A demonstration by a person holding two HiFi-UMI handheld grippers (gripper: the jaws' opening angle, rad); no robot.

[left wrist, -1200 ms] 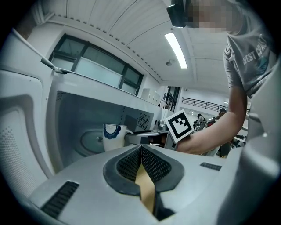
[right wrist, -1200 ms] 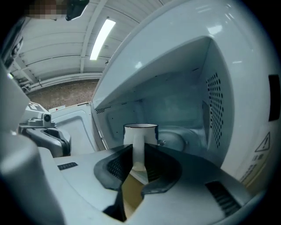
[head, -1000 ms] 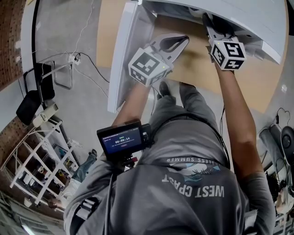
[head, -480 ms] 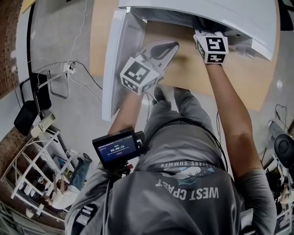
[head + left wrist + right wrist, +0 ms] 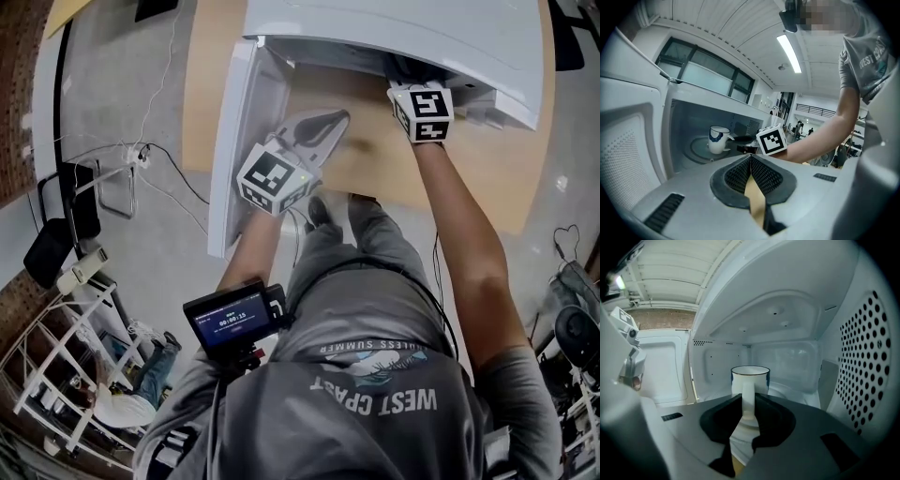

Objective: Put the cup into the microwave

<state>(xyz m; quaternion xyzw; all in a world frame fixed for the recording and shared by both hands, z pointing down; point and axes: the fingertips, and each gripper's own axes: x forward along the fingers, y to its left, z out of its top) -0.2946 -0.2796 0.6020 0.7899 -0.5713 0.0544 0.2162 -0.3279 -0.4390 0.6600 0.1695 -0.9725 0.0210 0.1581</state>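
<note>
Cup point(image 5: 750, 376) handle is filling the gap between the jaws of my right gripper point(image 5: 749, 401), which are clamping on it. I am seeing the cup standing upright at twelve o'clock, on the turntable point(image 5: 696, 150) inside the microwave point(image 5: 862, 357). My left gripper point(image 5: 750, 158) is hanging outside by the open door point(image 5: 234, 159), jaws pressing together on nothing, the cup lying at eleven o'clock beyond it.

Cup point(image 5: 750, 379) sits inside the microwave point(image 5: 797, 319), dead ahead of the right hand-held gripper point(image 5: 749, 404)
It's on the turntable point(image 5: 699, 150), handle between that gripper's jaws. Open door point(image 5: 234, 169) is off to its left. The left hand-held gripper point(image 5: 751, 161) is outside, over the bench point(image 5: 375, 159).
</note>
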